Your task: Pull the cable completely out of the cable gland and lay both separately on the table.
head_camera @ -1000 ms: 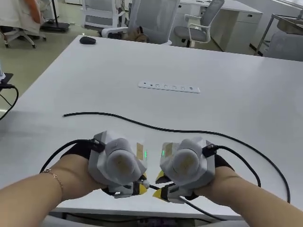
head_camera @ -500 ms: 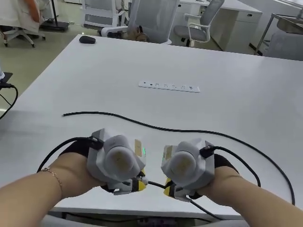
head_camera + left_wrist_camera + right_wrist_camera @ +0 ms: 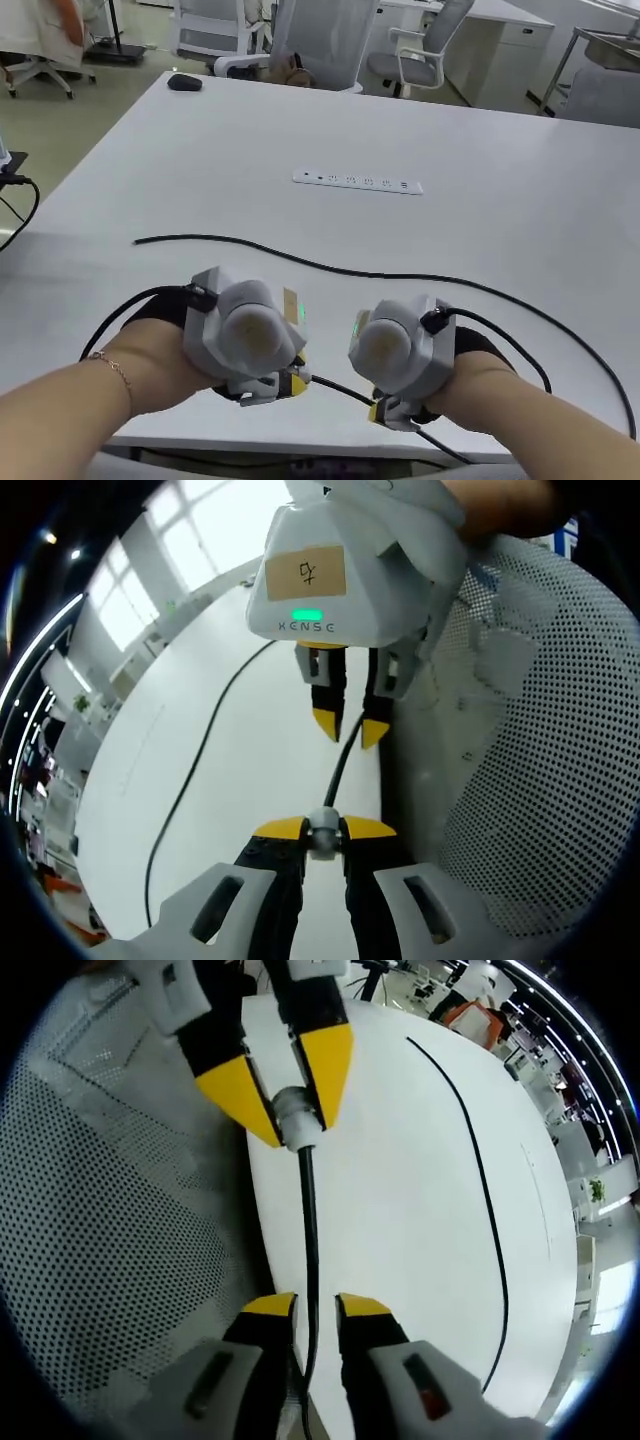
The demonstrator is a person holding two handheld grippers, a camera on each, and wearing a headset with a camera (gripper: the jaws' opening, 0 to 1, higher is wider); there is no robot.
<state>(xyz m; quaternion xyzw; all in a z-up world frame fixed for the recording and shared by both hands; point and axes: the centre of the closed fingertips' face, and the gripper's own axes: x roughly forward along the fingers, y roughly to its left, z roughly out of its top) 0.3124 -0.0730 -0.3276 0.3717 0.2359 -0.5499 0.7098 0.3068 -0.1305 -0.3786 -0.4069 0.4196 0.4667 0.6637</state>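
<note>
- Head view: white table [image 3: 480, 230] is recorded as the work surface. Office chairs [image 3: 325, 40] are noted behind it, a white power strip [image 3: 357, 184] at mid-table and a dark mouse [image 3: 185, 84] near the far left corner.
- Item: black cable [image 3: 400, 278], laid in a long curve across the table from a free end at the left towards the right edge.
- Items: left gripper [image 3: 288, 383] and right gripper [image 3: 385, 412], held side by side but apart at the near edge. A short run of the cable is seen spanning between them.
- Left gripper view: grey cable gland [image 3: 322, 832] is clamped between the yellow-tipped jaws at the table's near edge. The cable is seen coming out of it and passing up between the right gripper's jaws. A perforated mesh surface [image 3: 540, 730] is noted at the right.
- Right gripper view: the jaws are set narrow with the cable running between them. A sliver of gap is seen beside the cable, so whether it is pinched cannot be told. The cable gland is seen ahead in the left gripper's closed jaws, with the cable not yet out of it.
</note>
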